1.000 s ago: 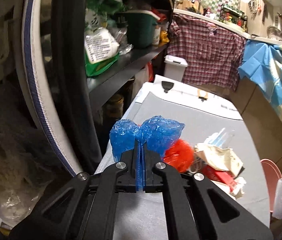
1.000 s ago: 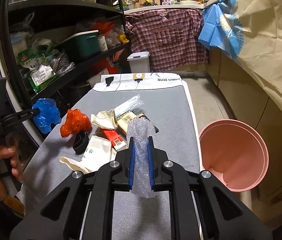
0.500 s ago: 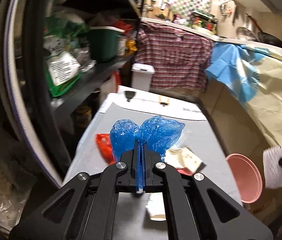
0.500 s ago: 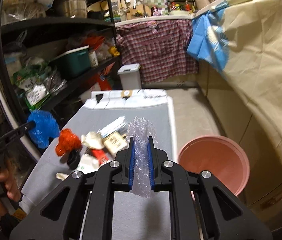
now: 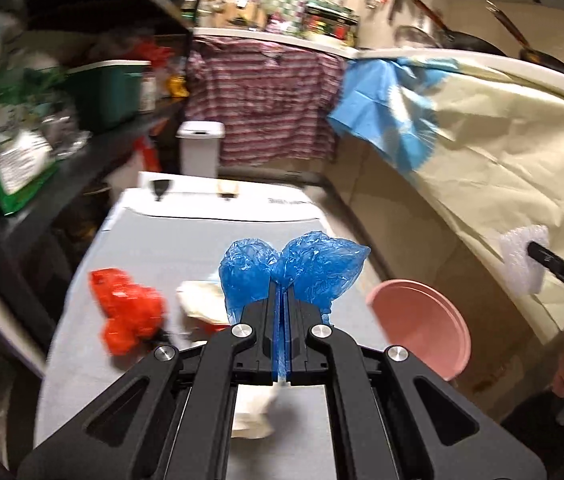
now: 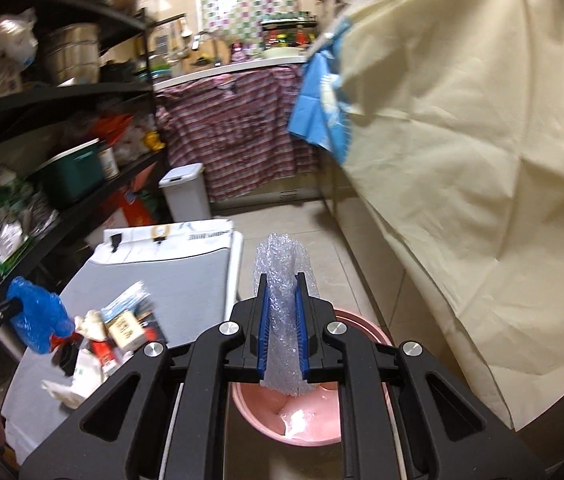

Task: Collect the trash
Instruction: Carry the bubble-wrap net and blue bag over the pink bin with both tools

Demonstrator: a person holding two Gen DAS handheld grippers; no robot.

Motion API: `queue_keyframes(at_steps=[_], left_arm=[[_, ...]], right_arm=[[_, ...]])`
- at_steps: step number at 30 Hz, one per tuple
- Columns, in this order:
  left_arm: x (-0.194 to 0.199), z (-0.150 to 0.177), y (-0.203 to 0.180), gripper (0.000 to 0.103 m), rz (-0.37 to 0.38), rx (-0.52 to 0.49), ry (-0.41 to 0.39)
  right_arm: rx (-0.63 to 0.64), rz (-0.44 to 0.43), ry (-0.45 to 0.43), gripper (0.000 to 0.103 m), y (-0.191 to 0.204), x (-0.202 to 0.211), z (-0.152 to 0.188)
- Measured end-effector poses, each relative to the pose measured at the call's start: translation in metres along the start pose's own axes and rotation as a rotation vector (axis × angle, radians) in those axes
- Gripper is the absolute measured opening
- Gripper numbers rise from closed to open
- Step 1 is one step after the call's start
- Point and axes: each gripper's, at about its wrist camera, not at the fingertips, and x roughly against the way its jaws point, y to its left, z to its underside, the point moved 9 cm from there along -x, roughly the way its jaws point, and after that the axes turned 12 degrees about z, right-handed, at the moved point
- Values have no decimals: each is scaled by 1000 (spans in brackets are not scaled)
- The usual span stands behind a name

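Note:
My left gripper [image 5: 281, 300] is shut on a crumpled blue plastic bag [image 5: 294, 270] and holds it above the grey board [image 5: 185, 248]. It also shows at the left of the right wrist view [image 6: 35, 316]. My right gripper [image 6: 282, 284] is shut on a piece of clear bubble wrap [image 6: 284, 276] and hangs over the pink bin [image 6: 310, 420] on the floor. The bubble wrap also shows in the left wrist view [image 5: 522, 264], beyond the pink bin [image 5: 422, 328]. A red plastic bag [image 5: 127, 312] and a heap of paper and packets [image 6: 113, 332] lie on the board.
A black shelf rack [image 6: 61, 92] full of goods stands left of the board. A white lidded bin [image 6: 185, 192] stands behind it. A cream cloth [image 6: 462, 160] hangs along the right. Tiled floor [image 6: 346, 248] lies between the board and the cloth.
Both grippers have swung to the right with their loads. The right gripper has gone from over the board to over the pink bin. The left gripper now faces the board and bin.

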Motion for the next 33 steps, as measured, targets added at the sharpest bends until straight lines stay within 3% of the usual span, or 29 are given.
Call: queue_keyframes(at_steps=[15,33], left_arm=[[-100,3,-107,1,158,-71,101],[-169,18,-144,1,233,-116,209]], right_arm=[[-67,18,83,12,-26,-46,23],[-51,42,110,13,-27,-66,28]])
